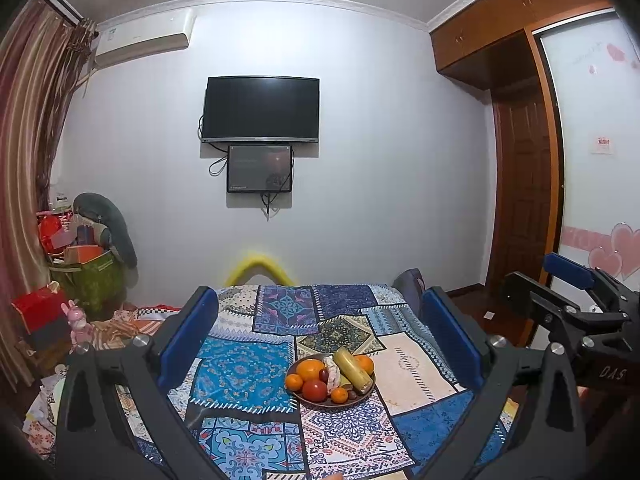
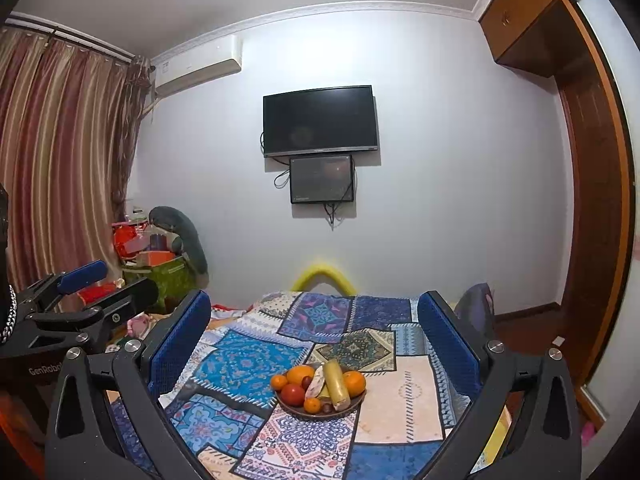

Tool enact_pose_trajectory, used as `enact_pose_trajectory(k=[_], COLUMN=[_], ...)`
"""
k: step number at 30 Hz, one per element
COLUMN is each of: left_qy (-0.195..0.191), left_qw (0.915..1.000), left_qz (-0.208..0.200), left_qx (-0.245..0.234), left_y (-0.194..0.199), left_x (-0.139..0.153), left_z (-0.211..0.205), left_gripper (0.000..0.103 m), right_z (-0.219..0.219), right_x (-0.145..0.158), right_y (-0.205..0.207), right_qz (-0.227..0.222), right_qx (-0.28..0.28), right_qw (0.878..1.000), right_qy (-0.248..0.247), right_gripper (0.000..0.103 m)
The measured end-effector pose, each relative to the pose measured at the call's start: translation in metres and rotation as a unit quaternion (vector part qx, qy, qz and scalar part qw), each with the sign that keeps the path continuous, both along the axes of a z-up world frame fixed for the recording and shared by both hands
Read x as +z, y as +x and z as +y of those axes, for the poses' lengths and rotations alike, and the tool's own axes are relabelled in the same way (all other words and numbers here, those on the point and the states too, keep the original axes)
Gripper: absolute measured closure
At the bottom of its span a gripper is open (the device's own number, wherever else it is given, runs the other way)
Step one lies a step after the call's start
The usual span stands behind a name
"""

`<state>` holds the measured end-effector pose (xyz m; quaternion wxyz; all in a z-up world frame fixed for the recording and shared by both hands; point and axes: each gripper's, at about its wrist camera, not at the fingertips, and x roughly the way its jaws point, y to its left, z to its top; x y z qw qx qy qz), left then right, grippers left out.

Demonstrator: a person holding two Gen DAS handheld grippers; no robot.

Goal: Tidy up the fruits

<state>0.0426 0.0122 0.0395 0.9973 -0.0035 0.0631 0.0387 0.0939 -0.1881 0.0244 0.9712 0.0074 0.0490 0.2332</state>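
A brown plate [image 1: 320,405] [image 2: 316,415] stands on a table under a blue patchwork cloth [image 1: 240,372] [image 2: 400,392]. It holds oranges [image 1: 310,370] [image 2: 301,374], small mandarins [image 1: 294,382] [image 2: 279,382], a red round fruit [image 1: 315,390] [image 2: 293,395], a long yellow-green piece [image 1: 353,368] [image 2: 336,384] and small dark fruits. My left gripper [image 1: 319,294] [image 2: 128,278] hovers open, short of the plate and above it, holding nothing. The right gripper [image 2: 314,298] [image 1: 530,270] is beside it, also open with nothing between its fingers.
A yellow curved chair back [image 1: 260,268] rises behind the table's far edge. Bags, boxes and a pink toy [image 1: 78,320] are piled at the left under striped curtains. A television [image 1: 260,110] hangs on the far wall. A wooden door [image 1: 520,200] and wardrobe are at the right.
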Motion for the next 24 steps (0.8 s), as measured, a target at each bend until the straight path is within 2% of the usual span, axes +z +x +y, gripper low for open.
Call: enact_pose_trajectory(k=[16, 24], left_qy=[0.005, -0.003], left_qw=[1.0000, 0.9998], left_qz=[-0.003, 0.009], left_qx=[-0.008, -0.016], left_y=[-0.0027, 0.0007], left_x=[-0.0018, -0.0020], left_z=[-0.0042, -0.0002], left_gripper=[0.000, 0.000], right_z=[-0.0027, -0.0034], right_x=[0.0007, 0.0014], right_y=[0.0012, 0.0044], right_qz=[-0.003, 0.000], right_qx=[-0.001, -0.004], right_qw=[1.000, 1.000], right_qy=[0.002, 0.006], right_gripper=[0.000, 0.000])
